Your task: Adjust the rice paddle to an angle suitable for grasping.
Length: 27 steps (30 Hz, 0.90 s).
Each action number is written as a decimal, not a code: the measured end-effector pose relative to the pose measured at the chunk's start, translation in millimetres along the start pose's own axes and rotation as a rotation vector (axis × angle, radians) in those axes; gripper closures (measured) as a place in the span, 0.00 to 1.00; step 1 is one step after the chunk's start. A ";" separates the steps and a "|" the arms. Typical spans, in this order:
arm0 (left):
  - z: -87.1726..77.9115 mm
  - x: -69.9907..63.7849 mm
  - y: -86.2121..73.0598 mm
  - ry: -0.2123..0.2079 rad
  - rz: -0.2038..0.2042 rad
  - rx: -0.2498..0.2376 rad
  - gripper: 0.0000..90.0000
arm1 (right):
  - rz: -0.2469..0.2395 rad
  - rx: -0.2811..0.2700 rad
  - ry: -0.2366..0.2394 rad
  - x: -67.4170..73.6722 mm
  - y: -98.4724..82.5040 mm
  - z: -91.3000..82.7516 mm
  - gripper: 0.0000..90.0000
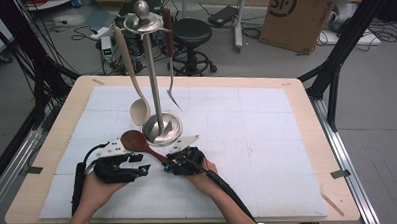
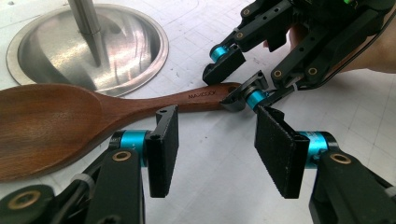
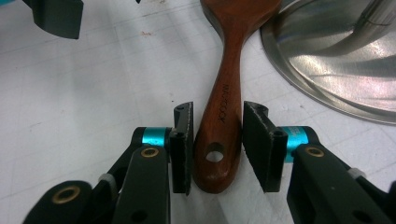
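Observation:
A dark wooden spoon (image 1: 135, 140) lies flat on the white mat, its bowl just in front of the steel utensil stand (image 1: 162, 129). In the right gripper view my right gripper (image 3: 217, 140) is shut on the end of the spoon (image 3: 233, 56), with the pads pressed against both sides by the hanging hole. It sits at the lower middle of the high view, right gripper (image 1: 169, 161). My left gripper (image 2: 219, 154) is open and empty, aimed across the handle of the spoon (image 2: 46, 121), with the right gripper (image 2: 236, 81) beyond it. In the high view the left gripper (image 1: 140, 163) rests beside the spoon.
The stand's round base (image 2: 126, 46) sits close behind the spoon's bowl. A cream spoon (image 1: 139, 111) and a brown-handled fork (image 1: 172, 93) hang from its top. The white mat (image 1: 247, 140) stretches bare to the right. Beyond the table stand a stool (image 1: 191, 32) and a cardboard box (image 1: 298, 13).

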<state>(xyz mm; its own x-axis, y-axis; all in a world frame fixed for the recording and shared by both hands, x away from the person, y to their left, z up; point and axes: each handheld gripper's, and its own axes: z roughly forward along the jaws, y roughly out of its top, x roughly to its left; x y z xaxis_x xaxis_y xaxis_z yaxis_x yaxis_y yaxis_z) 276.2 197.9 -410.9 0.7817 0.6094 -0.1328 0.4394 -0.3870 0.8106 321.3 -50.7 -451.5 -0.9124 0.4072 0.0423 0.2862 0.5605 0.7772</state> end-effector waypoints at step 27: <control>-0.8 0.8 0.6 -0.006 0.000 -0.011 0.54 | 0.001 0.042 0.090 3.7 -15.6 -23.4 0.71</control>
<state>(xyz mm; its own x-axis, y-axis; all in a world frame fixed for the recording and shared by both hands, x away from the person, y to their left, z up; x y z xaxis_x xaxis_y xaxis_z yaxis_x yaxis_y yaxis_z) 276.7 198.8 -410.0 0.7840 0.6057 -0.1364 0.4348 -0.3789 0.8169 306.5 -74.8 -448.7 -0.9341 0.3424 0.1006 0.2974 0.5909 0.7500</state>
